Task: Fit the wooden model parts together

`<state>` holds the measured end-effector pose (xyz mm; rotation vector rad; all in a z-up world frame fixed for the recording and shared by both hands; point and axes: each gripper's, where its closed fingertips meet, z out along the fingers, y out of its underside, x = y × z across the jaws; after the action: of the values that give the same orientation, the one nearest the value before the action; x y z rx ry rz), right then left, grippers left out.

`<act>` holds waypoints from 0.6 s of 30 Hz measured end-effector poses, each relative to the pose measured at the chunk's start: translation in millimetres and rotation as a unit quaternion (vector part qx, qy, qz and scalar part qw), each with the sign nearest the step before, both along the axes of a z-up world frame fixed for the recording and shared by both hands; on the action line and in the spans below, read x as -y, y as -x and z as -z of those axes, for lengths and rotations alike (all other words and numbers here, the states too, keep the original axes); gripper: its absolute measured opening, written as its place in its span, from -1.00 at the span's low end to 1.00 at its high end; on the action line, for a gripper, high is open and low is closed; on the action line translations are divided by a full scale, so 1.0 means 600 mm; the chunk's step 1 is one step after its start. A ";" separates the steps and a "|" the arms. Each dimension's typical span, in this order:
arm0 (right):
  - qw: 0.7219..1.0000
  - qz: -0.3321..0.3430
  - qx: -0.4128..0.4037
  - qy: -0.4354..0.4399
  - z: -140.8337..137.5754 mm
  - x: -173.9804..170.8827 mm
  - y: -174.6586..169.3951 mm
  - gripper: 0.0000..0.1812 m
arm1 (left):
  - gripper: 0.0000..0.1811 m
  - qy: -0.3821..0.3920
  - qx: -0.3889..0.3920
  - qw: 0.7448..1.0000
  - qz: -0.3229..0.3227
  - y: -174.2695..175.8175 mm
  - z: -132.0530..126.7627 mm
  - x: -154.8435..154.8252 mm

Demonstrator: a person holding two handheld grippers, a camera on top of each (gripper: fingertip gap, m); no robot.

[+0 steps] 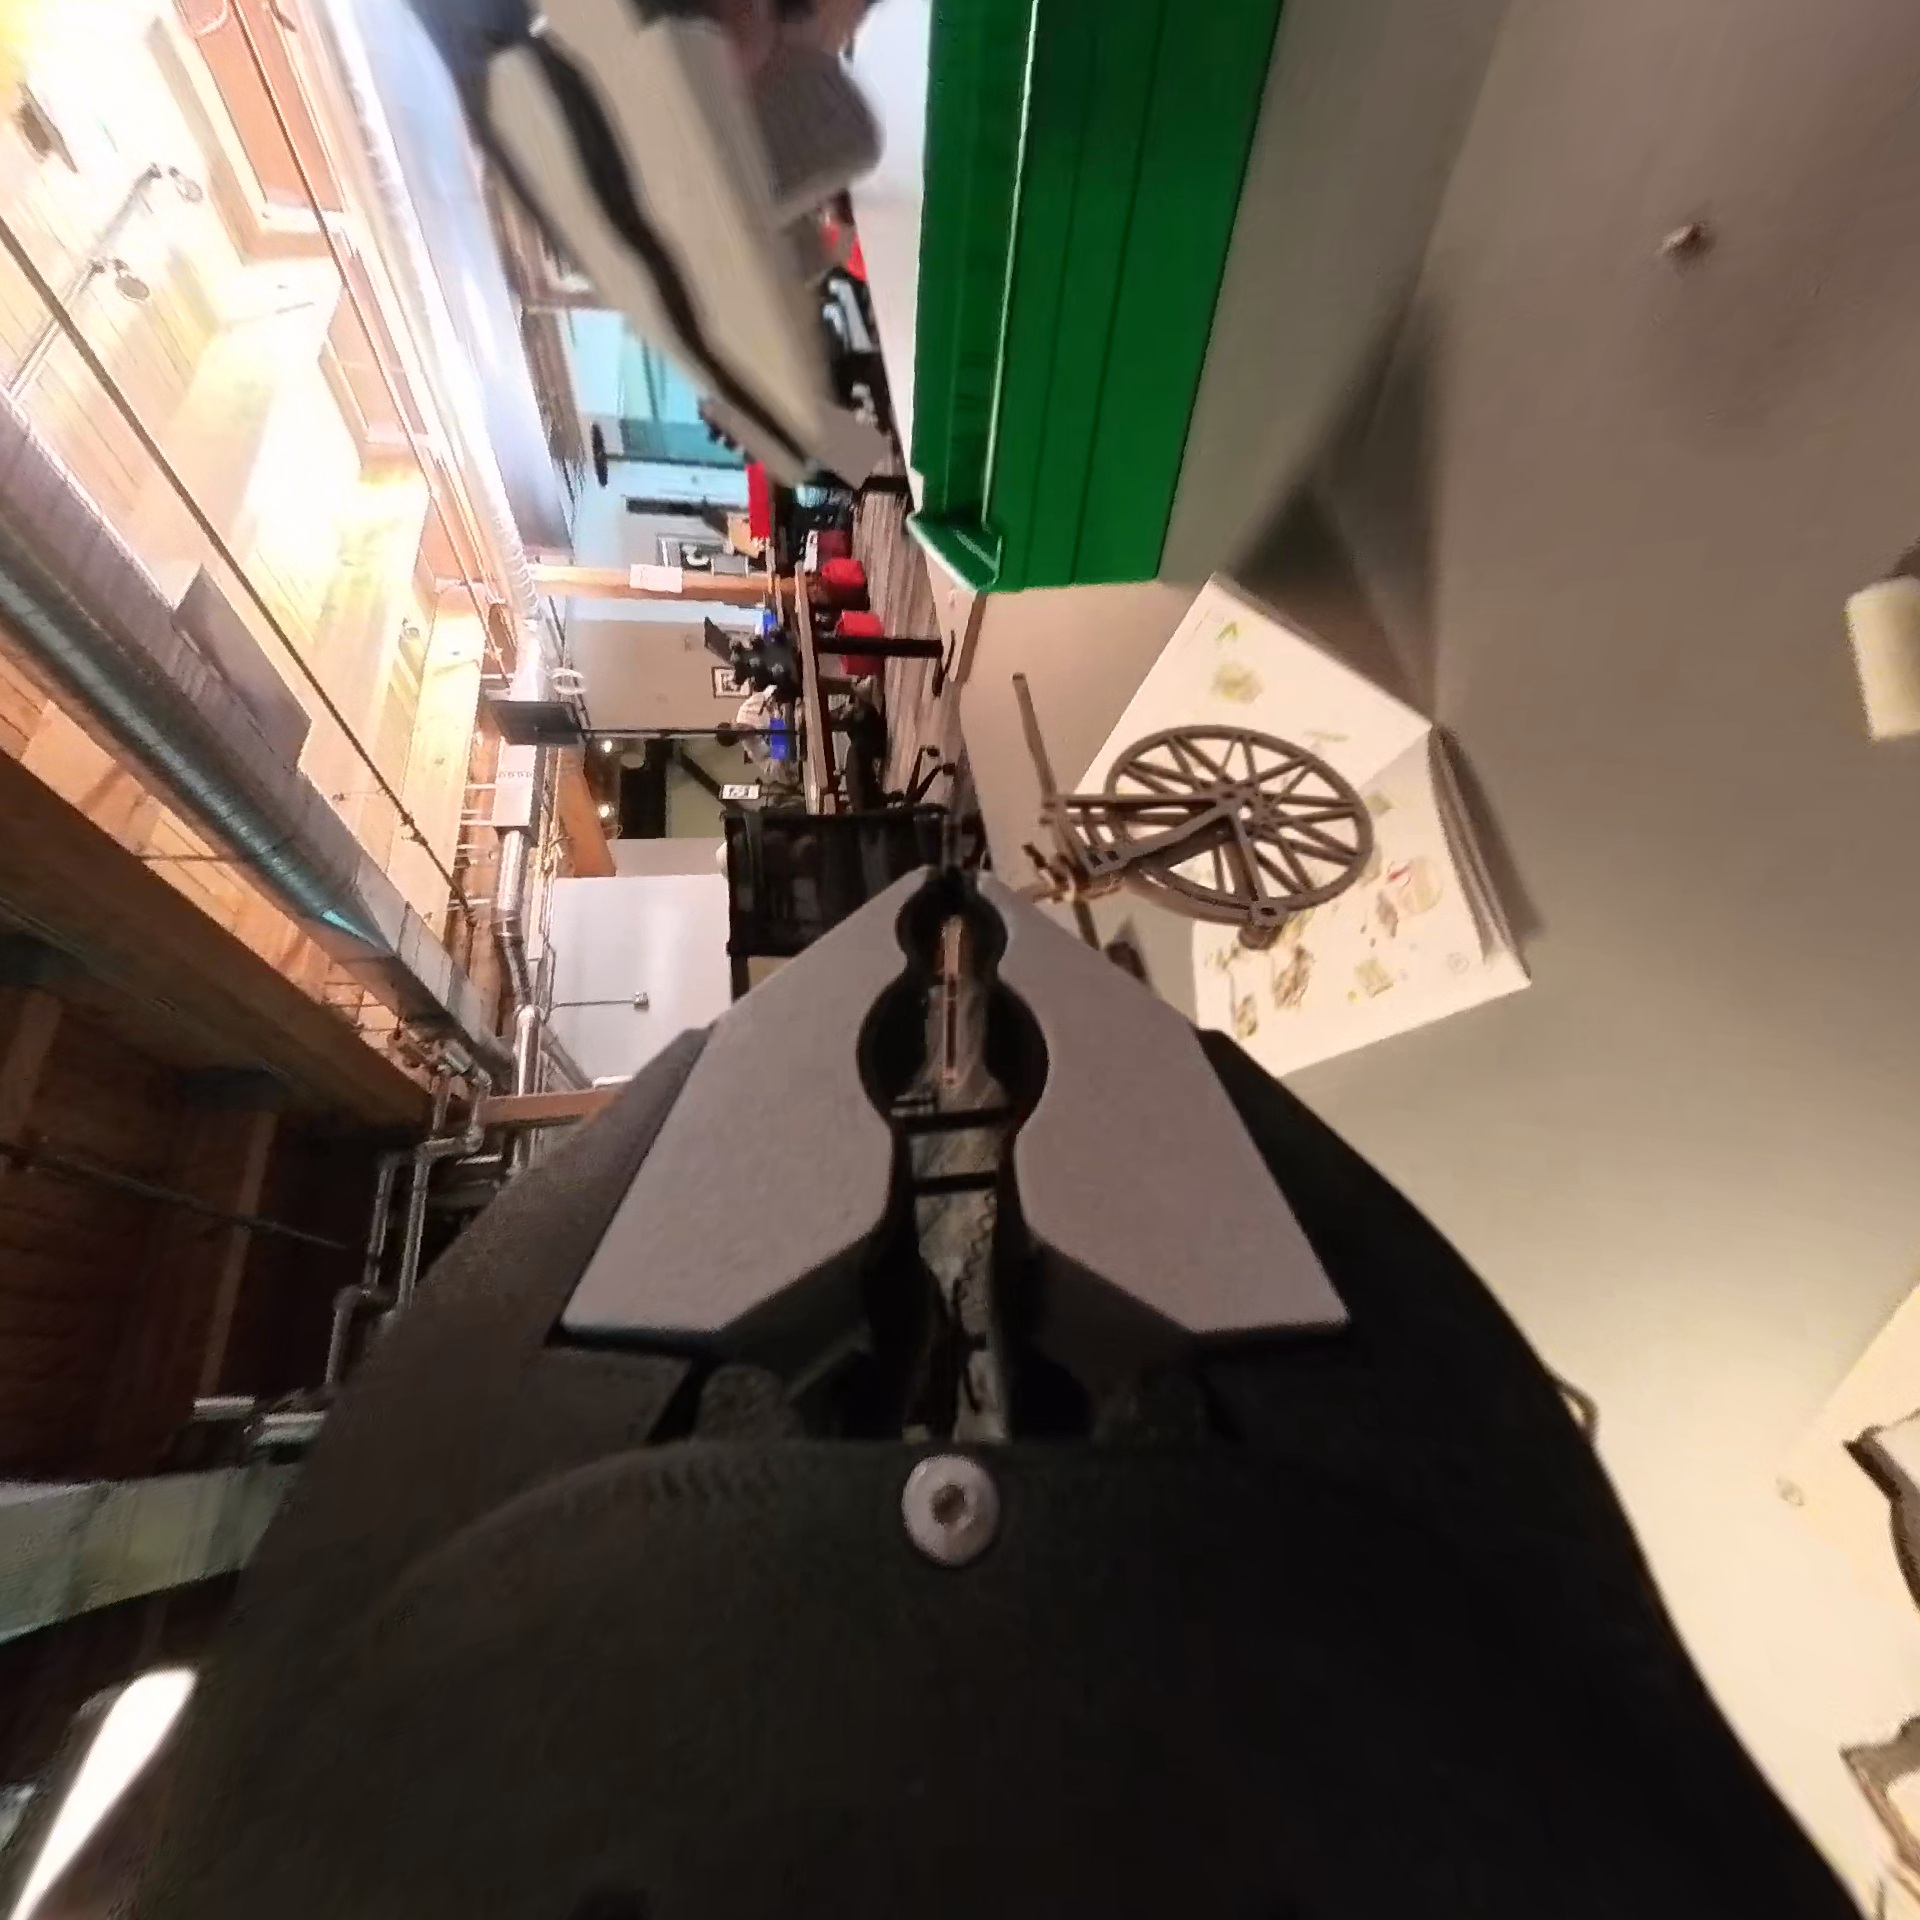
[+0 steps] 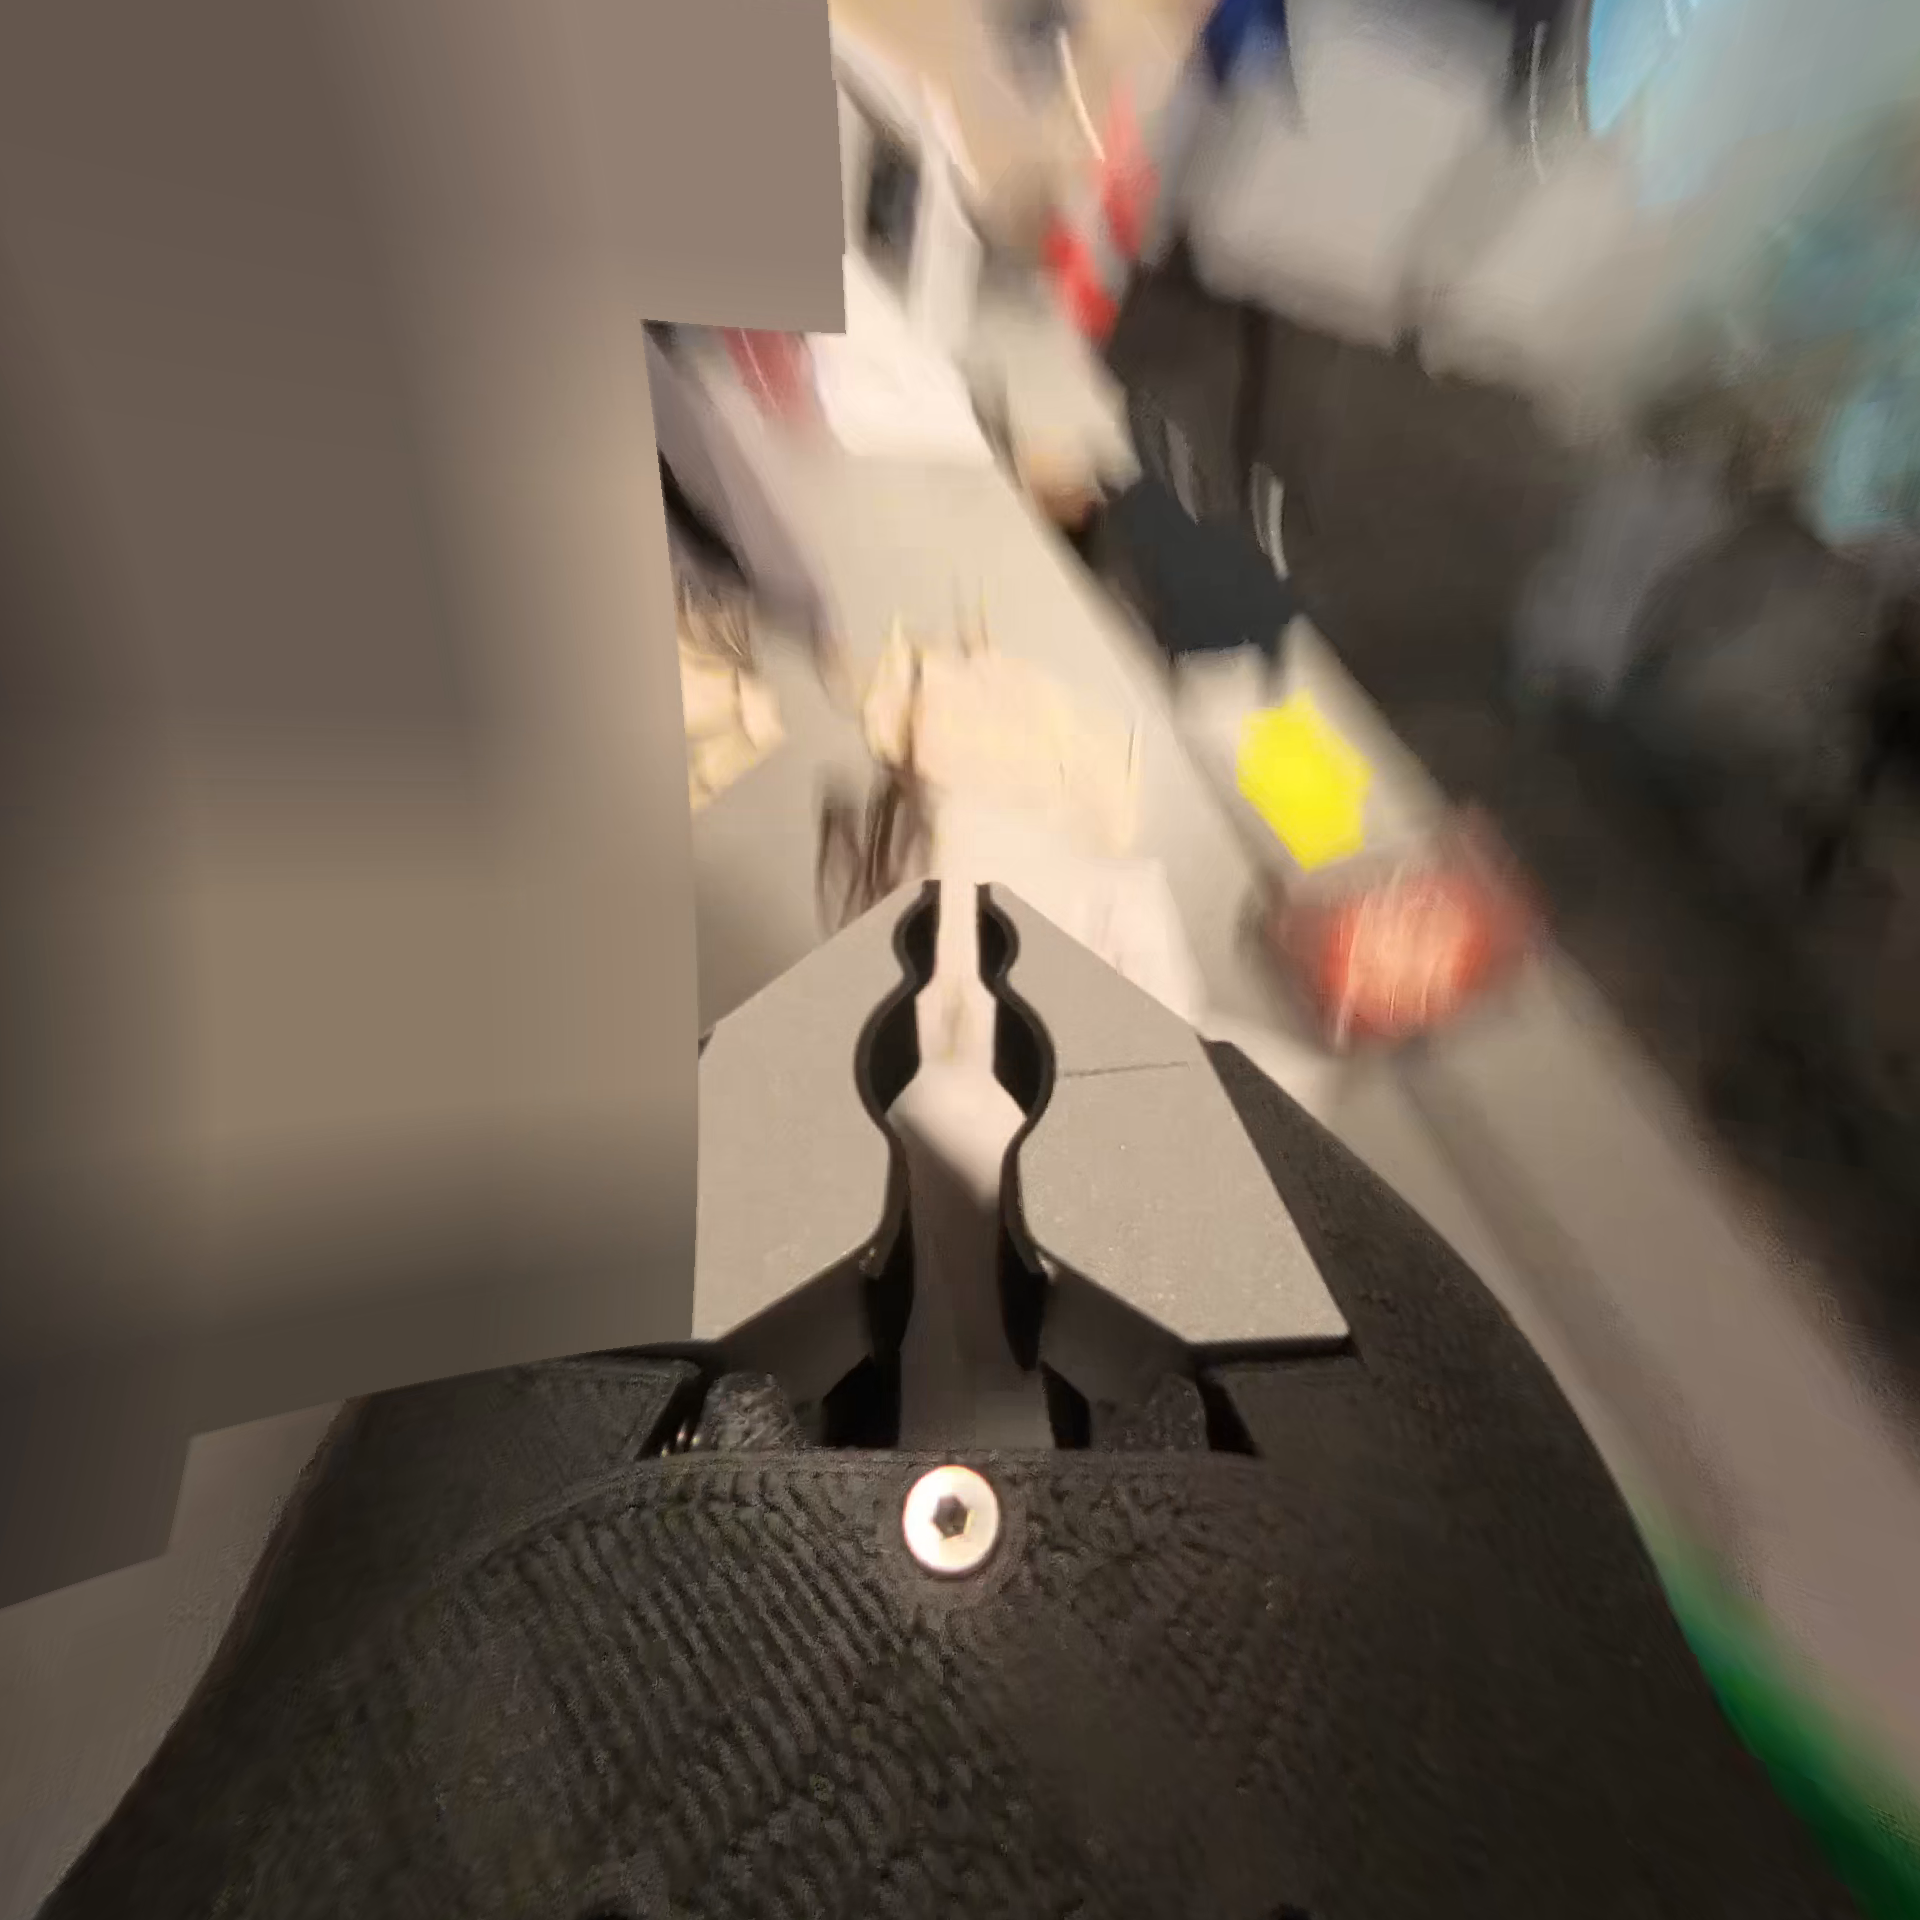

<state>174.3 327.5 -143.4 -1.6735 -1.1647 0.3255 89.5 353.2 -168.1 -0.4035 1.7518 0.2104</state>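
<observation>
The grey table (image 1: 1662, 416) filled the rolled-over left wrist view. On it, a green plastic bin (image 1: 1081, 281) sat beyond a white printed instruction sheet (image 1: 1340, 914), its writing too small to read. On that sheet stood the brown wooden spoked-wheel model (image 1: 1236, 821). Just short of the wheel, the left gripper (image 1: 951, 894) had its fingers nearly shut on a thin wooden strip (image 1: 951, 997). The right gripper (image 2: 958, 888), tips slightly parted, held nothing amid heavy blur.

Motion blur smears the right wrist view: a yellow object (image 2: 1301, 792) and a reddish one (image 2: 1397, 951) at centre right stay unidentifiable.
</observation>
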 end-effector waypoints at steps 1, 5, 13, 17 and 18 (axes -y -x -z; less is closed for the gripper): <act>0.999 0.028 0.010 0.038 0.025 0.007 -0.012 -0.92 | -0.98 -0.004 0.000 1.000 -0.006 0.006 -0.006 -0.003; 0.981 0.051 0.067 0.176 0.165 0.065 -0.032 -0.88 | -0.98 0.000 0.004 1.000 -0.014 0.028 -0.024 -0.004; 0.942 0.160 -0.090 0.281 0.274 0.135 -0.019 -0.84 | -0.98 0.022 0.029 0.999 -0.004 0.056 -0.057 0.005; 0.927 0.261 -0.079 0.256 0.301 0.130 -0.029 -0.88 | -0.99 0.034 0.052 0.998 0.018 0.067 -0.076 0.019; 0.922 0.284 -0.072 0.252 0.307 0.128 -0.033 -0.91 | -0.99 0.036 0.057 0.997 0.023 0.070 -0.080 0.021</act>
<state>194.1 250.5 -327.3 -2.3058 -0.4559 0.3878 47.4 340.4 -120.0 -0.4191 1.6583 0.0889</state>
